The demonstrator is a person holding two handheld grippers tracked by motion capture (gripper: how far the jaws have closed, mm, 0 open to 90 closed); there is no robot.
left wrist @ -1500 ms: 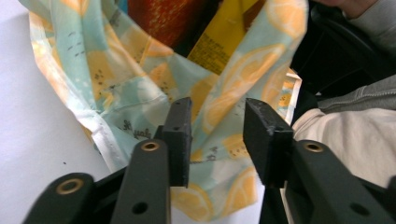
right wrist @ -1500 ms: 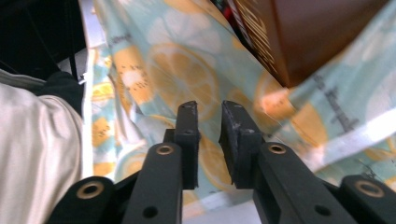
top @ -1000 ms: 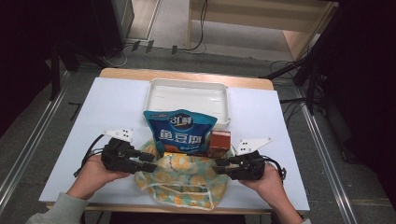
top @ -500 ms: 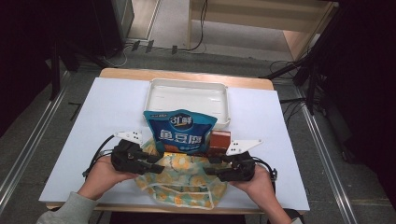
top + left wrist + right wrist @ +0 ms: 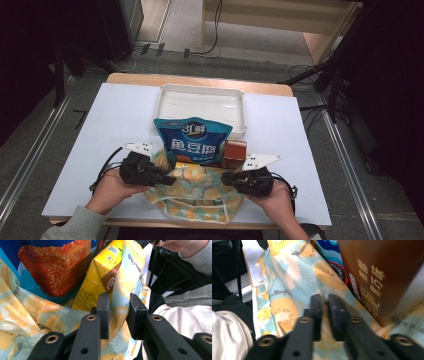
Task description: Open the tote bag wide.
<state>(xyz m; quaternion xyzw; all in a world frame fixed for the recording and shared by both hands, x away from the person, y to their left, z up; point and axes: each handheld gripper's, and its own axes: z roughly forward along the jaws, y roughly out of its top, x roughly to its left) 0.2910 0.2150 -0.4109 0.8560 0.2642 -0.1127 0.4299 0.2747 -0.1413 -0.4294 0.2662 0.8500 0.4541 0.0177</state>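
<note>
My right gripper (image 5: 325, 300) pinches the printed bag's (image 5: 192, 200) rim, my left gripper (image 5: 119, 305) has just been closing on its opposite edge, and beyond them the blue snack packet (image 5: 193, 141), yellow carton (image 5: 98, 280) and brown carton (image 5: 384, 277) wait inside, unpacked.

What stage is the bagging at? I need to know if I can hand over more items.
Done: the blue snack pouch, yellow carton and brown carton stand in the printed bag. In hand: the left gripper and right gripper have just been closing on the bag's rim. Left: lifting; the white tray sits empty.
</note>
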